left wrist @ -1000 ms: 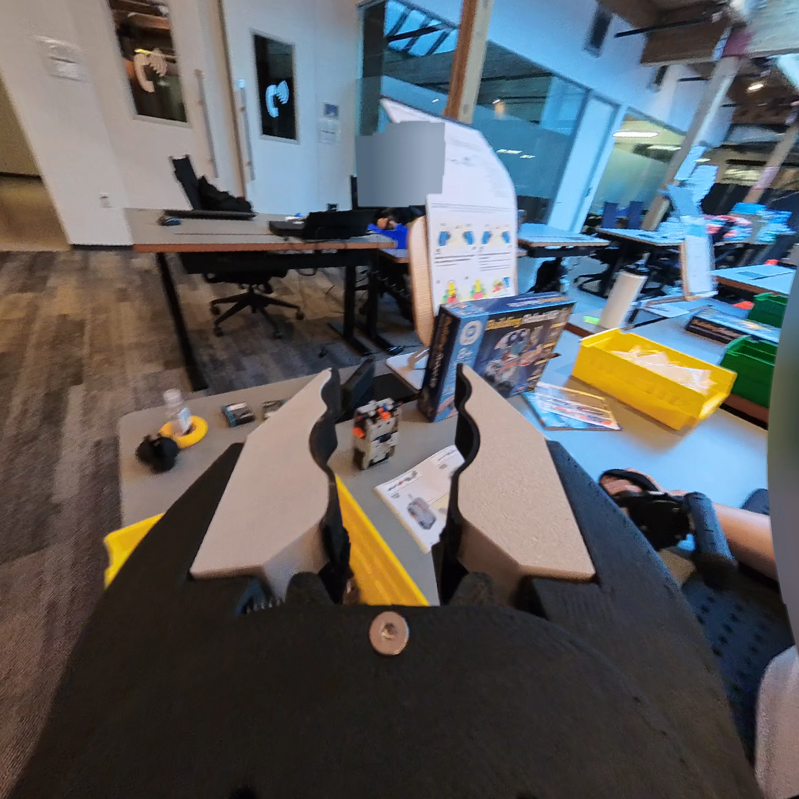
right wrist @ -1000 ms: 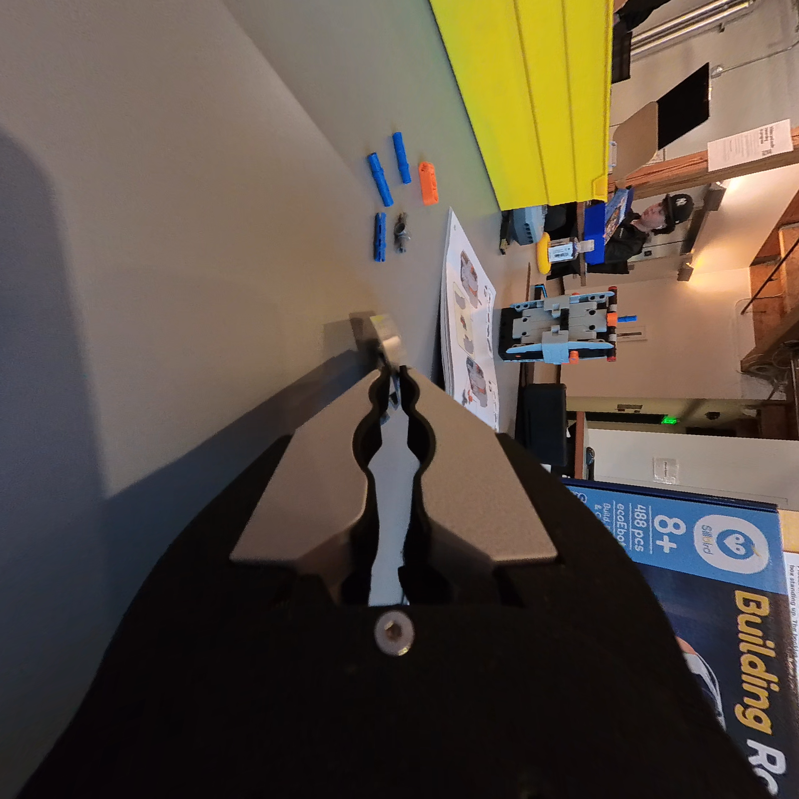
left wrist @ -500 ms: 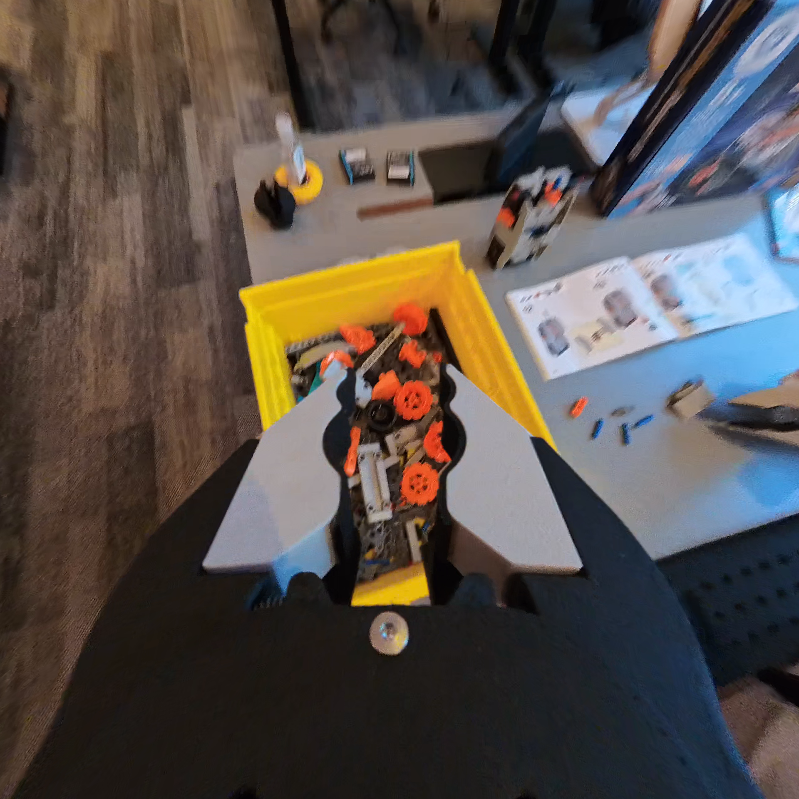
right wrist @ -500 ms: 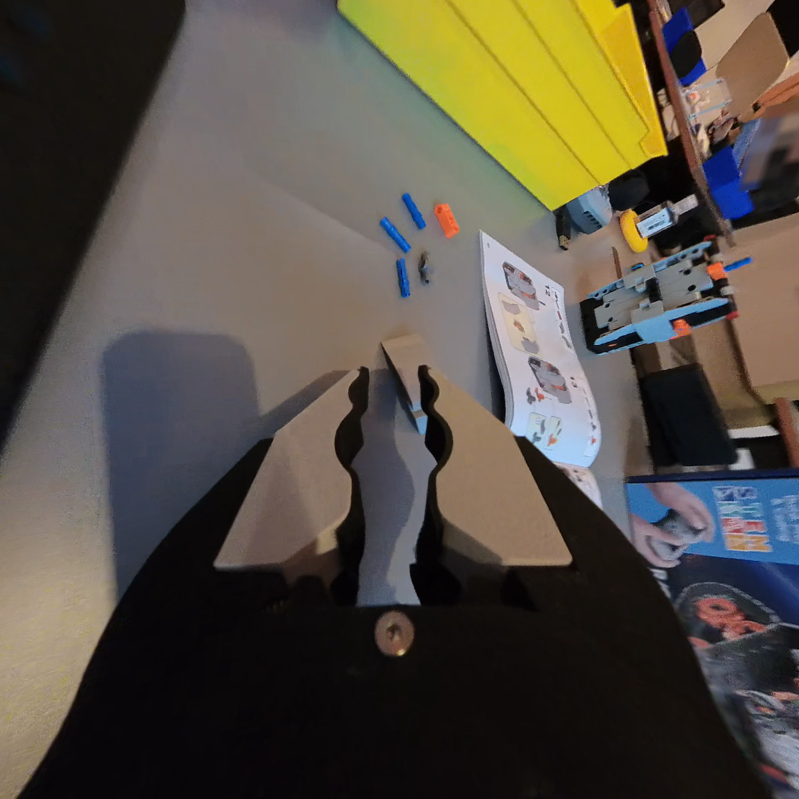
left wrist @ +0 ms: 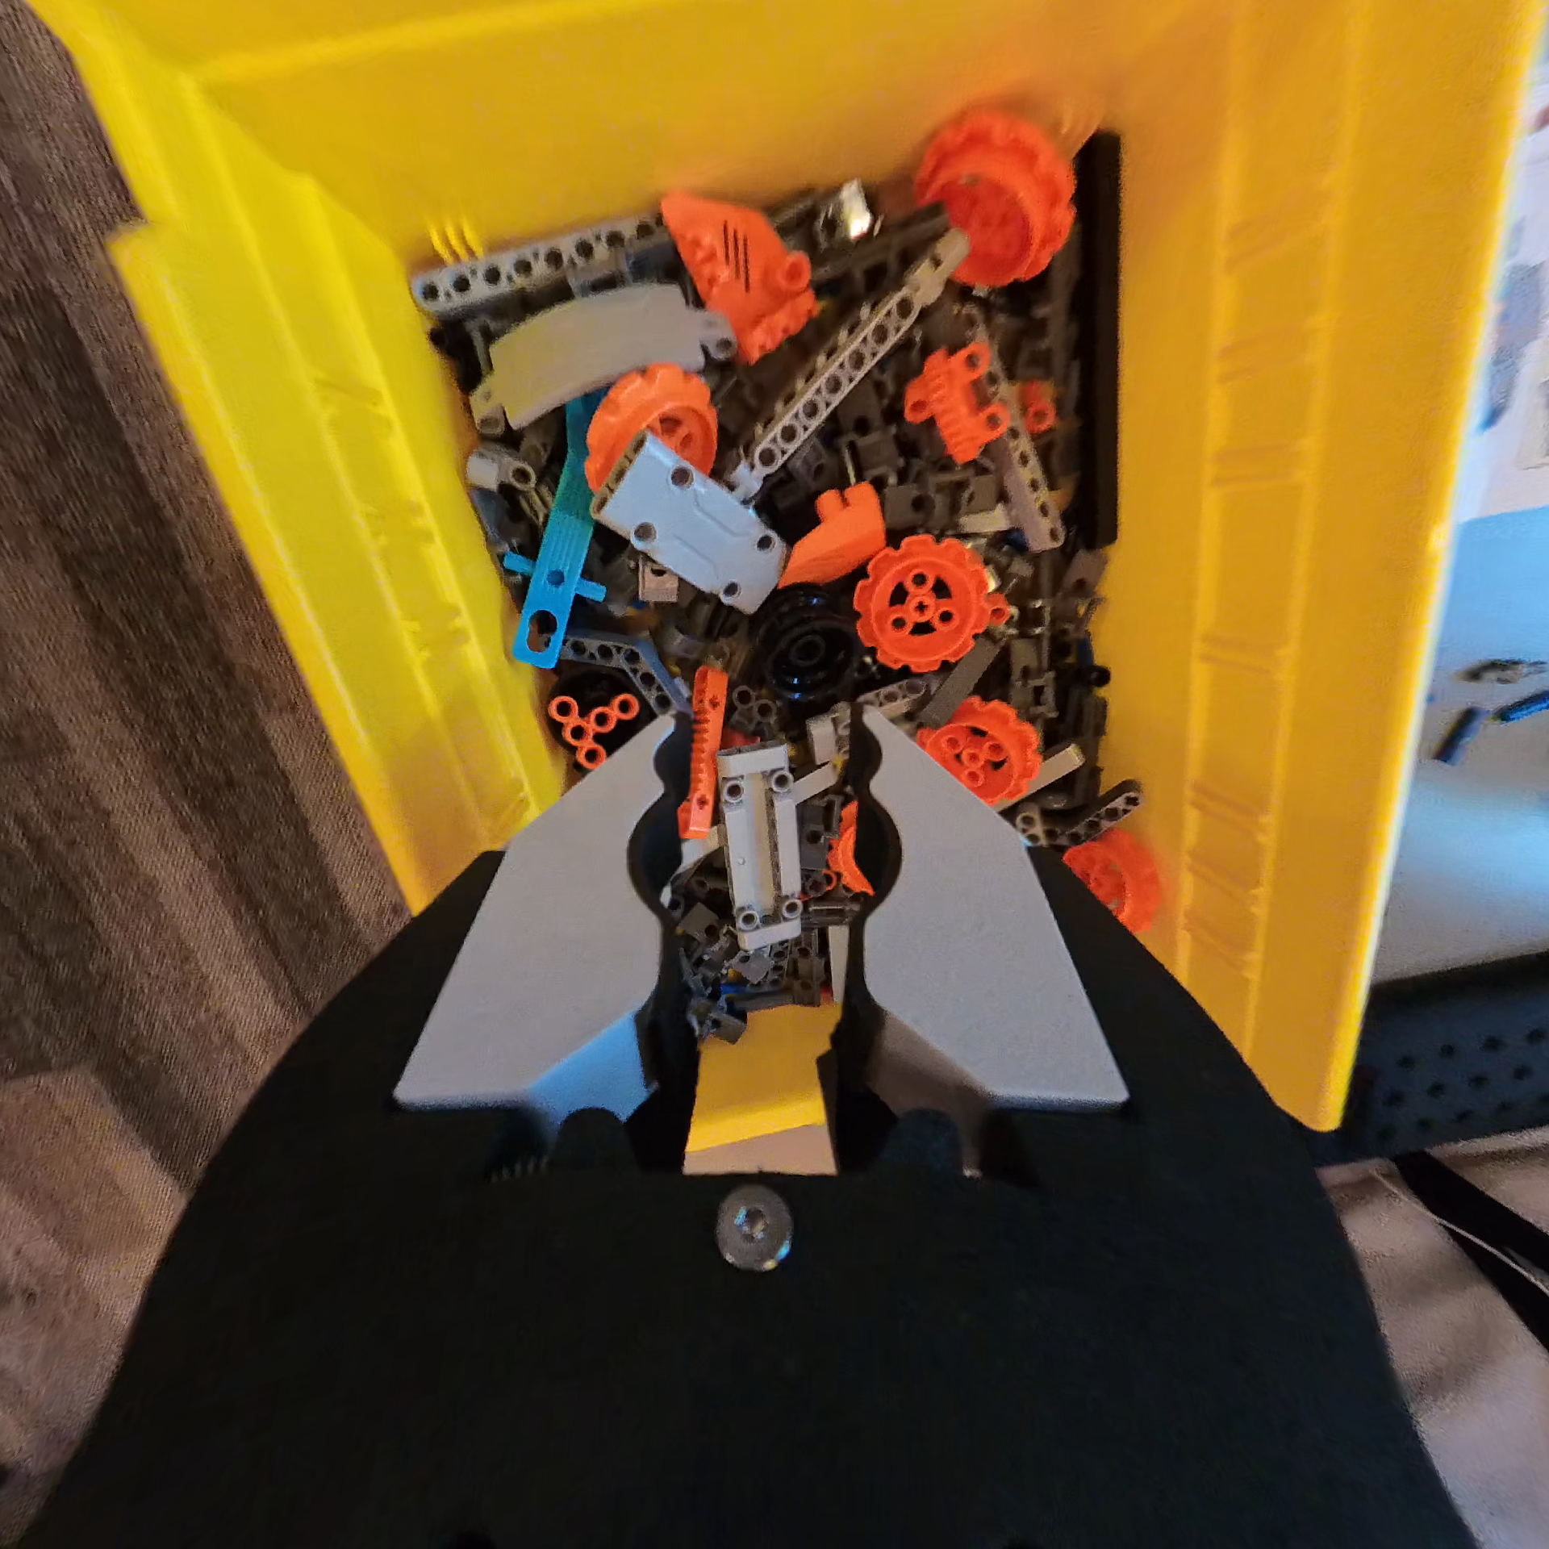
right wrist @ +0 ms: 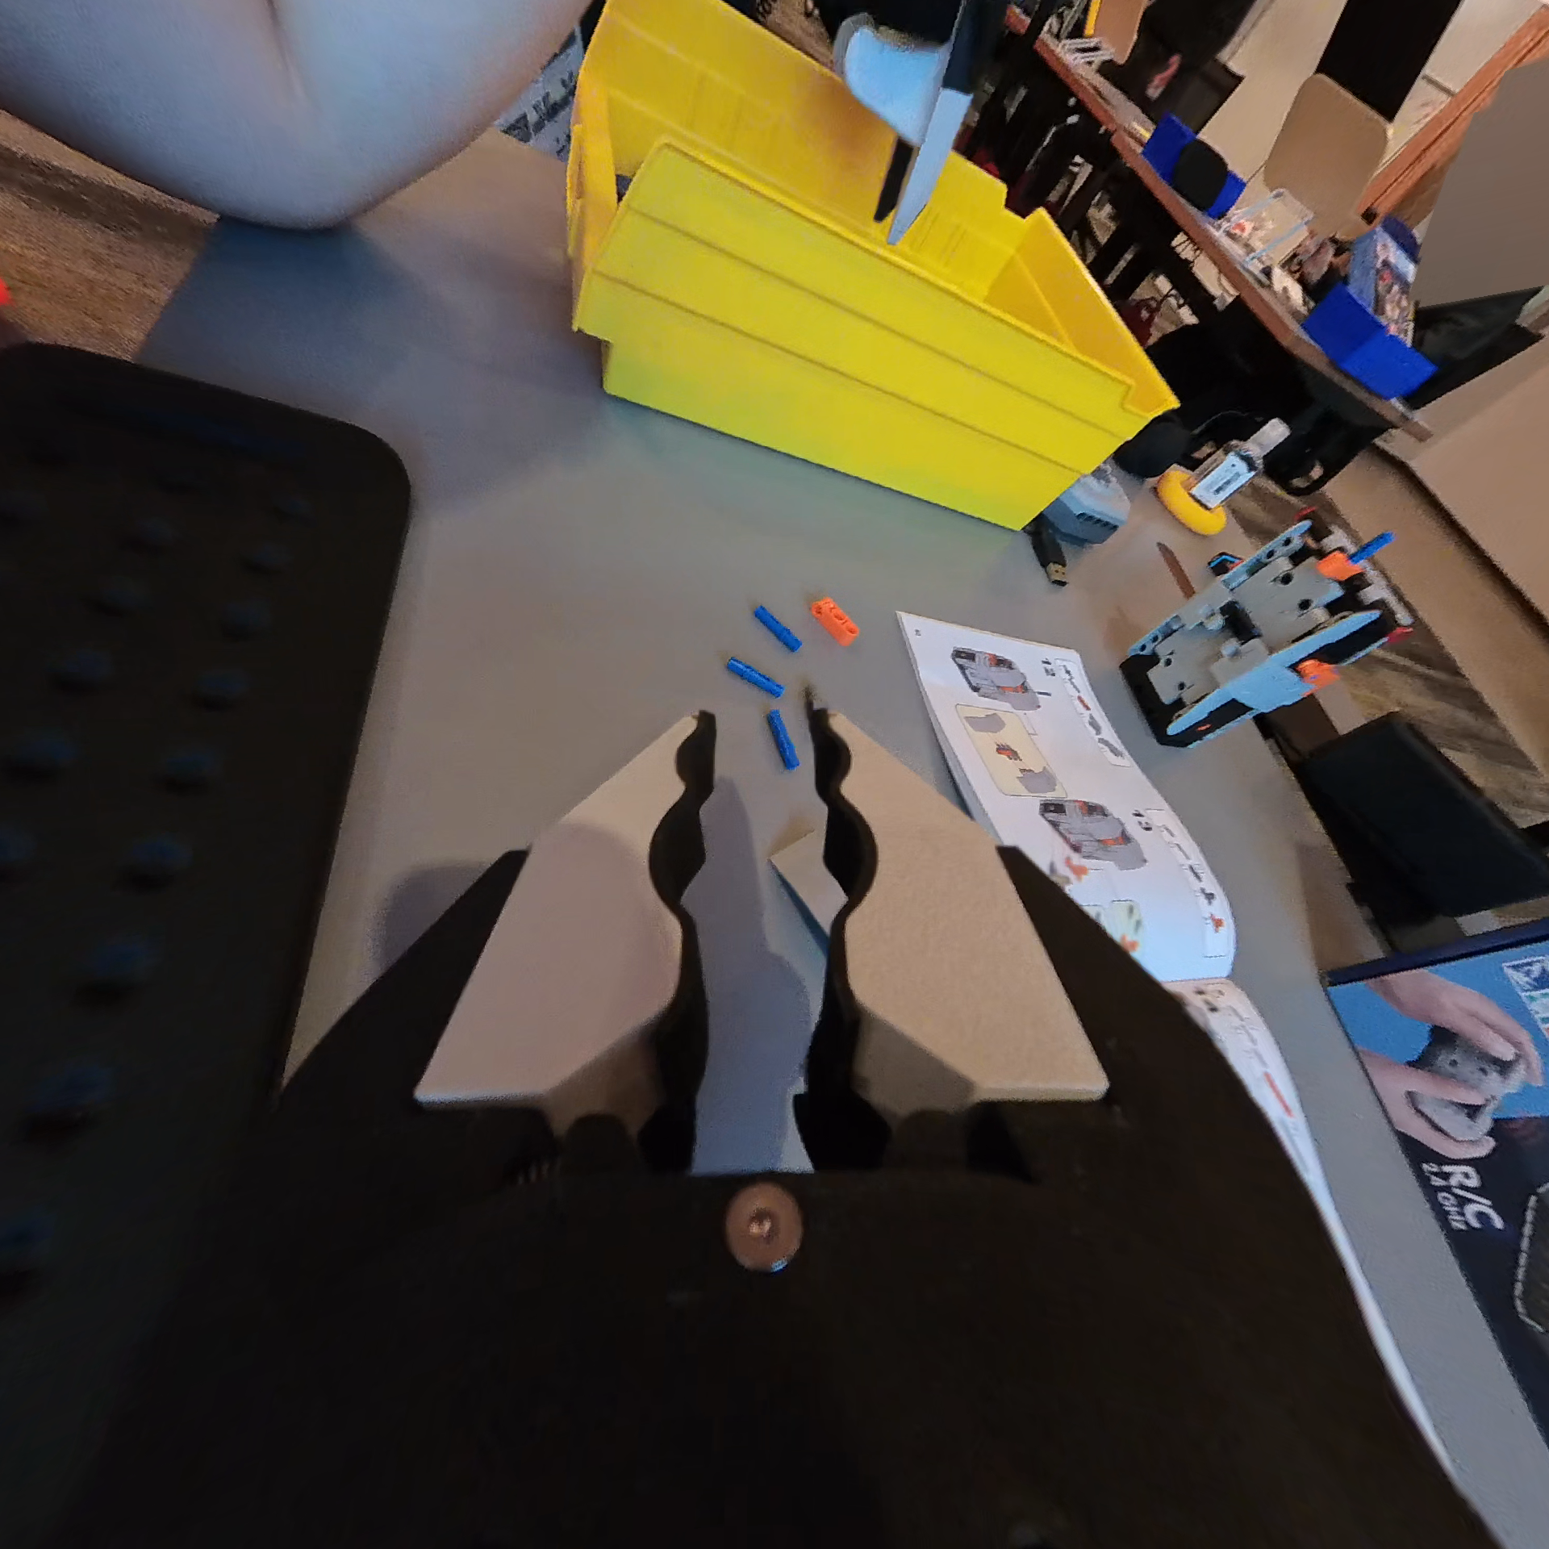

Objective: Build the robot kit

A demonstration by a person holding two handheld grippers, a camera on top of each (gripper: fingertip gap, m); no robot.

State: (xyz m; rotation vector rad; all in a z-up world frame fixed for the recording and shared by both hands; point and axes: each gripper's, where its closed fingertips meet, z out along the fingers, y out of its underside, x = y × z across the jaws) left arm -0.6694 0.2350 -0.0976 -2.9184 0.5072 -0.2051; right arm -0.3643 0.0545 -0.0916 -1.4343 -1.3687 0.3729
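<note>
Hovering: left gripper (left wrist: 767,729) over yellow bin (left wrist: 1274,536), right gripper (right wrist: 758,712) above three blue pins (right wrist: 781,738); fingers spread, empty.

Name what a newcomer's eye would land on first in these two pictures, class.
First, the yellow bin heaped with grey beams and orange wheels, right beneath the open left tool. Next, on the grey table, three blue pins just past the open right tool, with an open booklet and a half-built model beside them.

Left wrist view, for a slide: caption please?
Open left gripper poised over a yellow bin of orange, grey and black building parts.
</note>
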